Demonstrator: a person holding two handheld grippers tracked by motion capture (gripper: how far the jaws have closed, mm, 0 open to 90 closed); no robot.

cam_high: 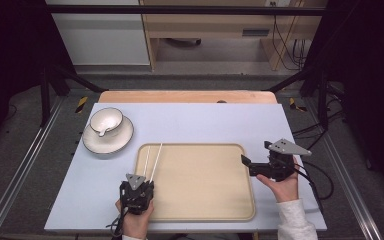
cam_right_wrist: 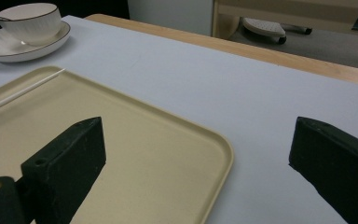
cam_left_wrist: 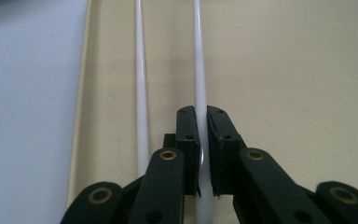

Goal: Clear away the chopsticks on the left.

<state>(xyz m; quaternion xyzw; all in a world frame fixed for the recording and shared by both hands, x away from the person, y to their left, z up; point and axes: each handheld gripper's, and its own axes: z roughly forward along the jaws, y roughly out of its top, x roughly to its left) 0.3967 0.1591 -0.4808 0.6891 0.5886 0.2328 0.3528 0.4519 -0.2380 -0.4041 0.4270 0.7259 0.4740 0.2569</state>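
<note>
The tray (cam_high: 200, 185) lies in the middle of the table (cam_high: 205, 122), its middle and right bare; two white chopsticks (cam_high: 151, 161) lie along its left rim, side by side; the left gripper (cam_left_wrist: 201, 140) is clenched on the right-hand chopstick (cam_left_wrist: 199, 70), the other (cam_left_wrist: 141, 93) just beside it; the right gripper (cam_high: 252, 161) hangs wide apart over the tray's right edge; a bowl (cam_high: 105, 121) sits on a plate (cam_high: 111, 142) at the far left corner.

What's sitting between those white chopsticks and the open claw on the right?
Nothing but bare tray, as the high view shows, between the chopsticks and the right gripper.
</note>
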